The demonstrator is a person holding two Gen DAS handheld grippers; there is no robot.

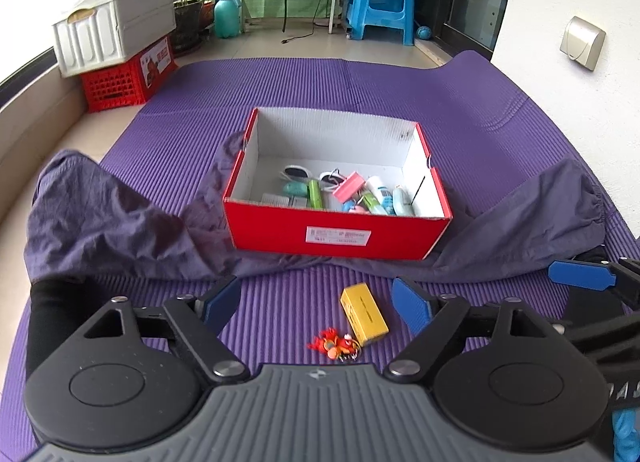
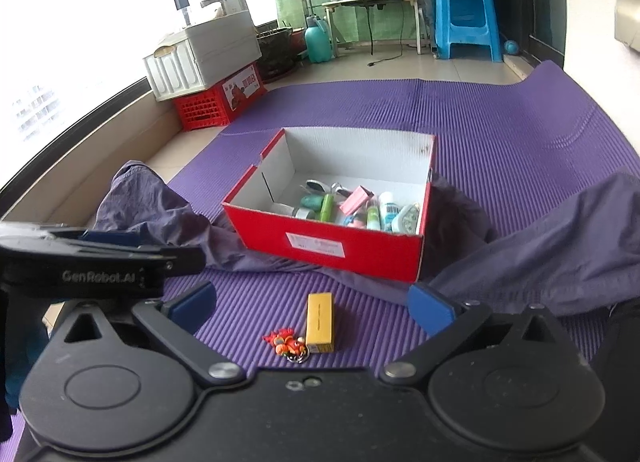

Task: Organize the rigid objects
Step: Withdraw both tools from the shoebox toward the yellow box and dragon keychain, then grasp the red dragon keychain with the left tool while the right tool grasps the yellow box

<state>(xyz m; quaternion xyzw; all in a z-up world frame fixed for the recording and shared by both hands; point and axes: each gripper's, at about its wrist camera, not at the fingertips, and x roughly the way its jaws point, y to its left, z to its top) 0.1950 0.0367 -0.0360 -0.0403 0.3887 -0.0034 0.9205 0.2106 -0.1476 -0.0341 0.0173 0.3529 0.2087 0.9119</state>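
Left gripper [image 1: 318, 300] and right gripper [image 2: 311, 304]: both spread wide, holding nothing. Yellow box [image 1: 364, 314] lies on purple mat [image 1: 280, 74], touching orange keychain figure [image 1: 332, 344]. Red shoebox [image 1: 336, 236] beyond holds small items.

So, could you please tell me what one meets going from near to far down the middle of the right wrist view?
Orange keychain figure → yellow box → grey cloth → red shoebox → bare purple mat → low table.
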